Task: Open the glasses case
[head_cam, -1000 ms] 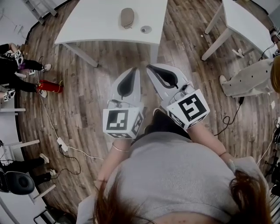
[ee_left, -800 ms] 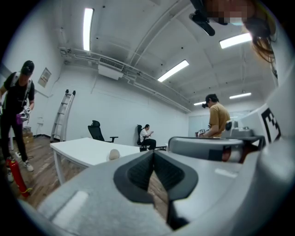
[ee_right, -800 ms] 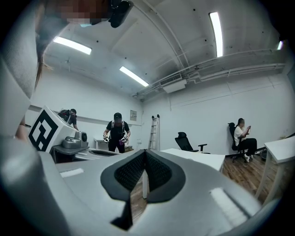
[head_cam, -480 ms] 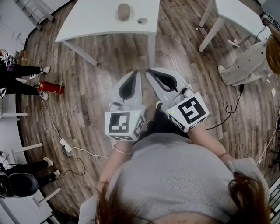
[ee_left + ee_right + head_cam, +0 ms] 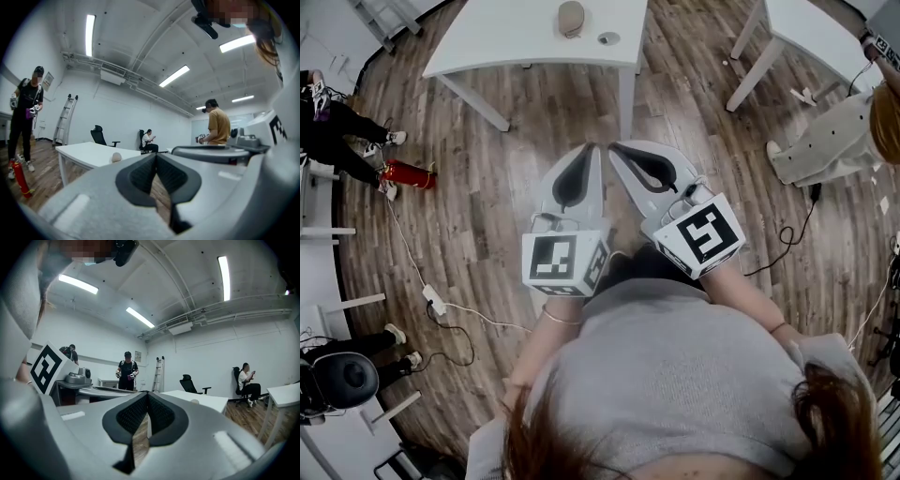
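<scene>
Glasses case (image 5: 572, 18) on counter (image 5: 487, 42) well ahead, long axis fwd; left claw (image 5: 592, 150) marginally nearer vs right claw (image 5: 613, 150); both closed, empty.

L gripper (image 5: 156, 158), 2 jaws closed, empty, glasses case (image 5: 116, 158) on white table (image 5: 84, 151) ahead

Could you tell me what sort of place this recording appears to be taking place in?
Probably an open workroom or lab rather than a home: plain white tables on a wood-look floor, office chairs and a ladder along the wall, and a power strip with its cable trailing across the floor.
</scene>
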Motion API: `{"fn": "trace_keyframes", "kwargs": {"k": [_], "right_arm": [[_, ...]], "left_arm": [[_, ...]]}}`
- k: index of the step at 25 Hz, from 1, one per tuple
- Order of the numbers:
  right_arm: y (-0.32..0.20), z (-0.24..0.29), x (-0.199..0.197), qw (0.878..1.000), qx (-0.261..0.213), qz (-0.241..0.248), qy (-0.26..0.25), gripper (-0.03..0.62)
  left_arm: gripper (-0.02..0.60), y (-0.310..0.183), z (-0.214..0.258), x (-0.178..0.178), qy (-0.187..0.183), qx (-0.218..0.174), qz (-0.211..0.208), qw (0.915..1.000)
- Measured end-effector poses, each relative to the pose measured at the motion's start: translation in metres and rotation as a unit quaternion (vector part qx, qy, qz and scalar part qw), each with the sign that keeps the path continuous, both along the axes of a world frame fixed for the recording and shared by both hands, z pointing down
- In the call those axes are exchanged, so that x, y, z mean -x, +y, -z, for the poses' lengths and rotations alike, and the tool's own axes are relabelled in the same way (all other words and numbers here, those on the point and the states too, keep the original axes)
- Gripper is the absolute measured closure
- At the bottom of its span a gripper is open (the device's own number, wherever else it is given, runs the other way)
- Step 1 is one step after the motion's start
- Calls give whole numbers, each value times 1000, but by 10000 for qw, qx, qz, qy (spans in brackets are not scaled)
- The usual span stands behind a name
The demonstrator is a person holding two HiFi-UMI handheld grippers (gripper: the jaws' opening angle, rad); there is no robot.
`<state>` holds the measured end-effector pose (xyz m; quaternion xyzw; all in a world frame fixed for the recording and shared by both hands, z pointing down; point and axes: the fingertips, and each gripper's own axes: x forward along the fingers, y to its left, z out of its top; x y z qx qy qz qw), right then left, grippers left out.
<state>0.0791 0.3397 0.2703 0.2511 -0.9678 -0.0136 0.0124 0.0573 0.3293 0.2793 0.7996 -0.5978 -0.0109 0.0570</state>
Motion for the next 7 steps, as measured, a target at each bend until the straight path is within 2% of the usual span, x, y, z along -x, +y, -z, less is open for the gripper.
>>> {"fn": "trace_keyframes", "kwargs": {"k": [7], "right_arm": [[-2,-16,-5,9996,56,56,258,589]], "left_arm": [[580,-7,-4,1,122,67,124,9998]]}}
